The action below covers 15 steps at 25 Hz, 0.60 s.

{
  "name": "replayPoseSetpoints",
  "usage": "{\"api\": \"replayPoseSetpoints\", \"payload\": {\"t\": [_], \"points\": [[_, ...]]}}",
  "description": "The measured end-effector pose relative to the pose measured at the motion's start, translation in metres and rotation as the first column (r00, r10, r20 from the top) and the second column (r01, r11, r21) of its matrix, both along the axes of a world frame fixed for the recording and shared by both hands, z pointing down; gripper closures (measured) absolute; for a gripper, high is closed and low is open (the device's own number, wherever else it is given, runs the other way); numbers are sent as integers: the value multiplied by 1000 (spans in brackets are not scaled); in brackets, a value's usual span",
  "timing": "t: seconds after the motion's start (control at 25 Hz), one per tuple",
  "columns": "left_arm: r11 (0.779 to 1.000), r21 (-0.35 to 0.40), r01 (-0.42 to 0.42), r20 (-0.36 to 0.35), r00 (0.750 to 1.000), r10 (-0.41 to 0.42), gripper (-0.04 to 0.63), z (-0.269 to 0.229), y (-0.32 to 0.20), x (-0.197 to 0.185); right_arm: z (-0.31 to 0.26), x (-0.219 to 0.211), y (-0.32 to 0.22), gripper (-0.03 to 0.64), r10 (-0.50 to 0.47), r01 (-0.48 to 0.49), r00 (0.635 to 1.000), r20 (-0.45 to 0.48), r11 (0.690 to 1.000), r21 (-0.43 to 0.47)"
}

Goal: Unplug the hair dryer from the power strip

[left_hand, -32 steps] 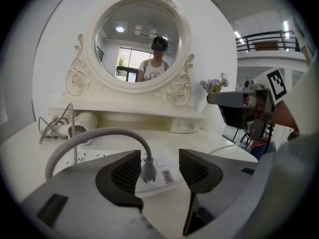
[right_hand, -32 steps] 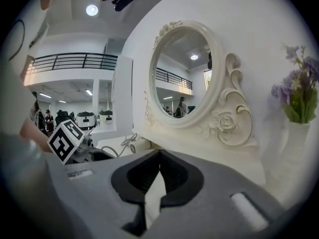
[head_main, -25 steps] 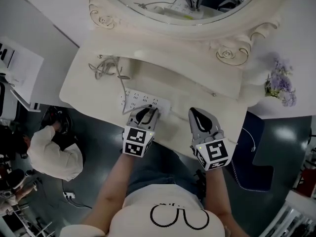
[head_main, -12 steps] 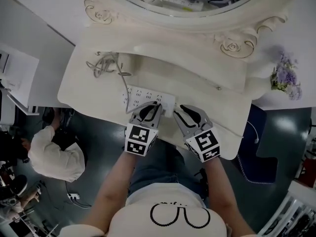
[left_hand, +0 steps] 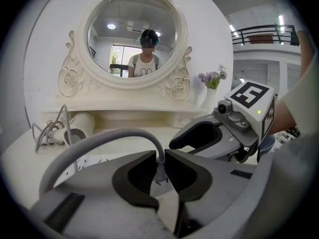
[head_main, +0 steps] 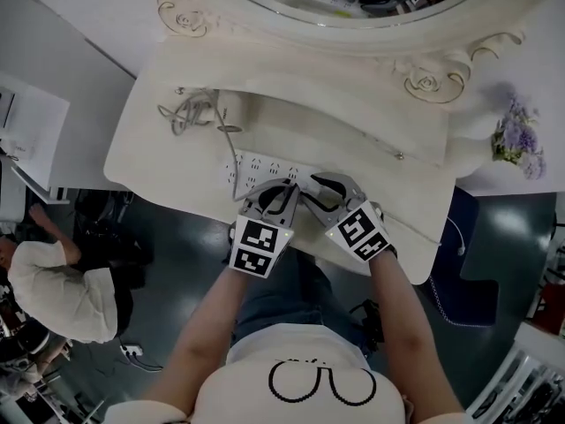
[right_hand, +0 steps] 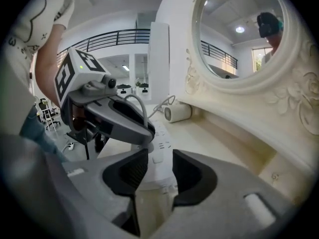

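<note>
A white power strip (head_main: 265, 168) lies on the cream dressing table (head_main: 141, 148), near its front edge. The hair dryer (left_hand: 75, 131) rests at the back left beside its coiled grey cable (head_main: 185, 113). That cable arches over to its plug (left_hand: 158, 169) in the strip. My left gripper (head_main: 275, 200) is shut on the plug, its pads pressing at the base of the cable. My right gripper (head_main: 311, 193) is just to the right of it, jaws opening. The strip's right end (right_hand: 160, 148) lies between those jaws, and the pads do not press it.
A big oval mirror (head_main: 353, 7) with a carved frame stands at the back, above a raised ledge (head_main: 335, 122). Purple flowers (head_main: 514, 138) sit at the far right. A person in white (head_main: 53, 290) crouches on the dark floor at the left.
My right gripper has swung left and down to the strip's right end, and its jaws have gone from shut to wide. The left gripper stayed on the plug.
</note>
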State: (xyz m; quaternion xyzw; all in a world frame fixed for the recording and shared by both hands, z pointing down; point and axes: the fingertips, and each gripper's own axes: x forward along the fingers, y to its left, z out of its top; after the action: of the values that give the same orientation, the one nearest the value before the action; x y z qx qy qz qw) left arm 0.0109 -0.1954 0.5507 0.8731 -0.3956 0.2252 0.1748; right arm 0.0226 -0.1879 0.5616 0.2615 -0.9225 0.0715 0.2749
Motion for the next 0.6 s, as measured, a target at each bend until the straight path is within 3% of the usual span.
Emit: {"api": "replayPoseSetpoints", "payload": {"t": [0.2, 0.44, 0.52, 0.6], "points": [[1000, -23, -19, -18, 1000, 18, 545, -1, 1, 0, 4, -2, -2, 472, -22, 22, 1000, 22, 1000, -12], [987, -151, 52, -160, 984, -76, 545, -6, 0, -1, 5, 0, -1, 471, -24, 25, 1000, 17, 999, -26], [989, -140, 48, -129, 990, -66, 548, -6, 0, -1, 5, -1, -2, 472, -18, 18, 1000, 13, 999, -31], [997, -72, 6, -25, 1000, -7, 554, -6, 1, 1, 5, -1, -2, 471, -12, 12, 1000, 9, 999, -34]]}}
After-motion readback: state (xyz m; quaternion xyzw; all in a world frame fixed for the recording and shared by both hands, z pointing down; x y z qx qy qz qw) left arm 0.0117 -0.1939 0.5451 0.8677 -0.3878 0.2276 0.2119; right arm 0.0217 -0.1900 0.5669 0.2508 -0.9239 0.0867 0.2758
